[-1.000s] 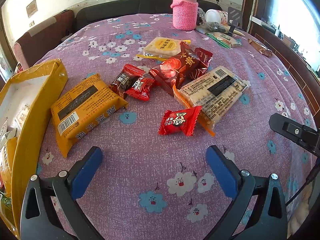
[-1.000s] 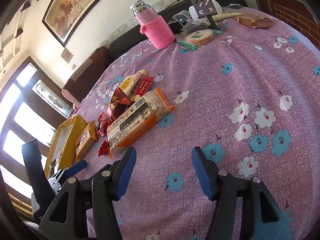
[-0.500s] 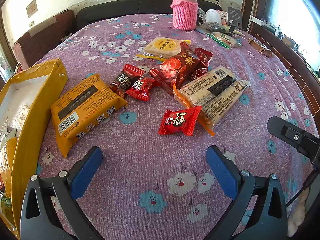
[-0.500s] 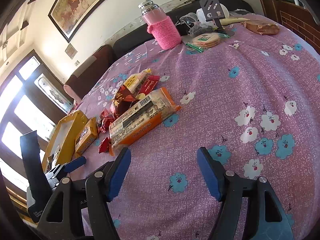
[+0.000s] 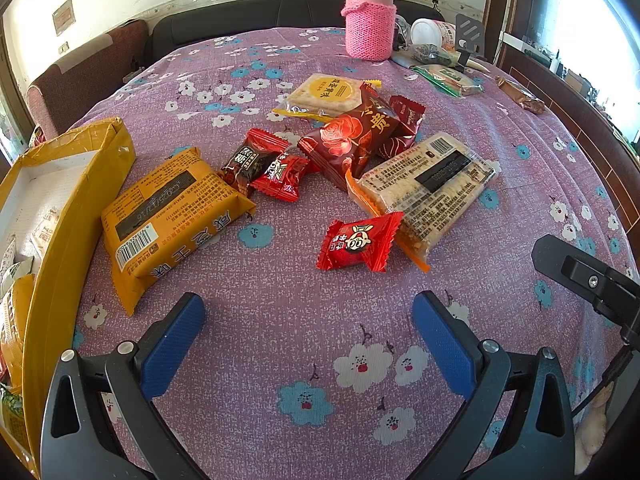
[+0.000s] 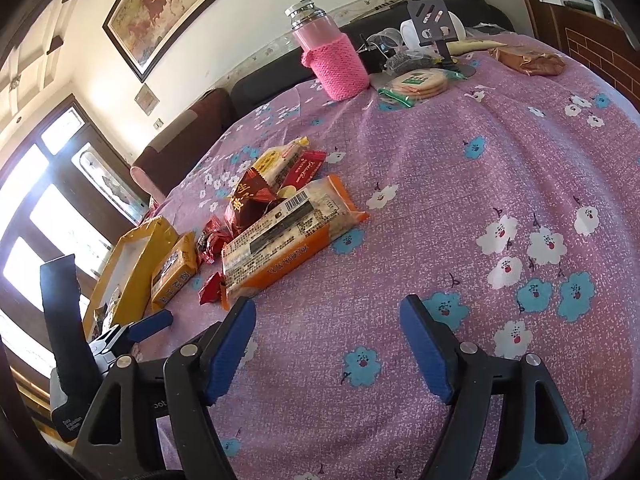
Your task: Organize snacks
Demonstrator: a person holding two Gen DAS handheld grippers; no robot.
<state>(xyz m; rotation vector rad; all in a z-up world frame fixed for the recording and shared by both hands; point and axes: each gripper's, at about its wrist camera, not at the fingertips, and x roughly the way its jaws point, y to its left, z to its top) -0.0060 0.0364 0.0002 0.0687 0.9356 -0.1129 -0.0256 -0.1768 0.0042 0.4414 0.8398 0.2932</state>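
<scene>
Blue-padded and wide apart, the left gripper (image 5: pixel 308 344) hung over bare purple cloth (image 5: pixel 280 320) with nothing between its jaws. The right gripper (image 6: pixel 328 344), whose jaws had just been opening, also stood wide and empty over the cloth, at about four o'clock from the snack pile.

Nearest the left gripper, at twelve o'clock, lay a red candy (image 5: pixel 358 242), touching the near end of the long rice-cracker pack (image 5: pixel 428 192). At ten o'clock lay the yellow biscuit pack (image 5: pixel 168 216), just beside the open yellow box (image 5: pixel 60 248) at nine o'clock. That box already held several wrapped packets, so I judged the sorting begun but far from finished.

Further out, two small sweets, one dark (image 5: pixel 250 158) and one red (image 5: pixel 282 176), lay touching each other. Beyond them the maroon rose packet (image 5: pixel 356 140) overlapped a dark red sachet (image 5: pixel 404 114), and a clear cracker pack (image 5: pixel 328 94) lay behind. All seven were loose on the cloth.

At the far edge stood a pink flask (image 5: pixel 370 20); at one o'clock lay a green-edged wafer pack (image 5: pixel 448 78) and a brown packet (image 5: pixel 520 96), well apart from the pile. Whether those belonged to the task I could not tell.
</scene>
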